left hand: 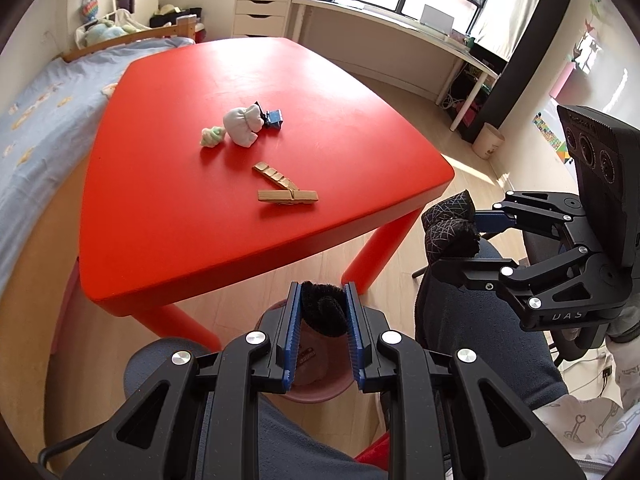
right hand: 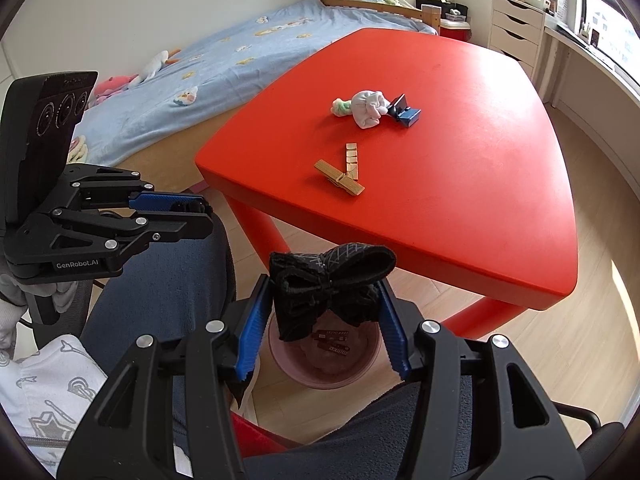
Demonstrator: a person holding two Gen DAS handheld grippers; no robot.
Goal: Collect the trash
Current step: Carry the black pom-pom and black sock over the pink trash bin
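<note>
Hanging straight above the bin (right hand: 324,364), the right gripper (right hand: 326,300) clamps a black wad (right hand: 328,292); the left gripper (left hand: 322,312) (fingers narrow) pinches a smaller wad (left hand: 323,314) just over the bin's rim.

A table (left hand: 180,208) stands beside a bed (left hand: 28,132), with a drawer unit (left hand: 262,10) and a desk (left hand: 400,24) behind it under the window. On the table, a balled sock (left hand: 242,126) lies between a small wad (left hand: 212,137) on its left and a clip (left hand: 274,118) on its right. Nearer the table's front edge lie two clothespins (left hand: 286,186), touching at one end. Below that edge, on the floor, sits a bin (right hand: 324,356) with scraps inside. A bundled sock (right hand: 332,292) hangs over the bin, between the fingers of the right gripper (right hand: 324,320). The left gripper (left hand: 322,312) is left of it.
</note>
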